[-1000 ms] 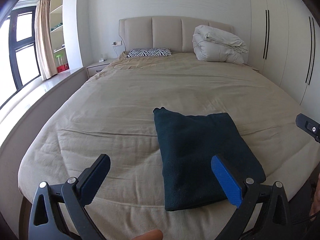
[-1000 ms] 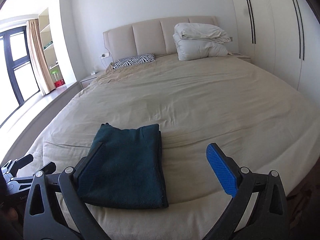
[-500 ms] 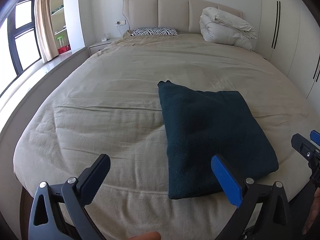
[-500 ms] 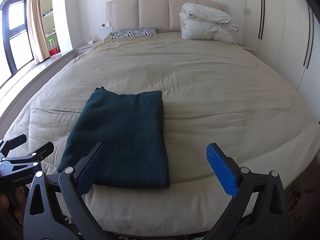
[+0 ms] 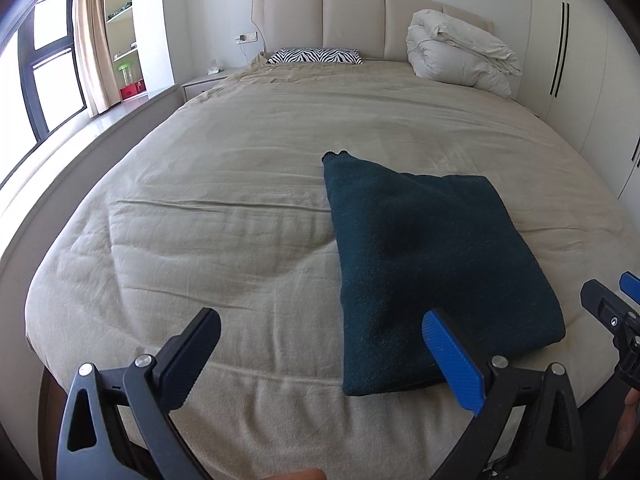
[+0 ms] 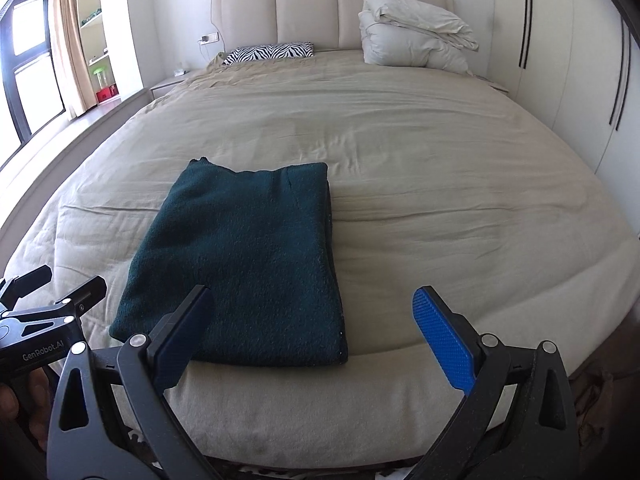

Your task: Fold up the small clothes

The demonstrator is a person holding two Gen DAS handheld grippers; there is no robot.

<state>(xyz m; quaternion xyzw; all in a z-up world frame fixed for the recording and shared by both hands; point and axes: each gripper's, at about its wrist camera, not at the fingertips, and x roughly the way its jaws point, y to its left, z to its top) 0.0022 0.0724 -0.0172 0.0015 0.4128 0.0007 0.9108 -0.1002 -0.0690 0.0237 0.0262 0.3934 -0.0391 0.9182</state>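
Observation:
A dark teal garment [image 5: 424, 264] lies folded into a flat rectangle near the foot edge of the bed [image 5: 224, 208]. In the right wrist view the same garment [image 6: 244, 264] sits left of centre. My left gripper [image 5: 320, 344] is open and empty, hovering over the bed's front edge just left of the garment's near corner. My right gripper [image 6: 312, 320] is open and empty too, held off the foot of the bed near the garment's near right corner. Each gripper shows at the edge of the other's view: the right gripper [image 5: 612, 312] and the left gripper [image 6: 48, 300].
A zebra-print pillow [image 5: 316, 56] and a bundled white duvet [image 5: 460, 56] rest by the headboard. A nightstand [image 5: 204, 82], shelves and a window stand at the left. White wardrobes [image 5: 580, 60] line the right wall.
Both grippers have tilted down and drawn in over the foot of the bed, so the folded garment looms larger. The garment itself has not moved. Both stay open.

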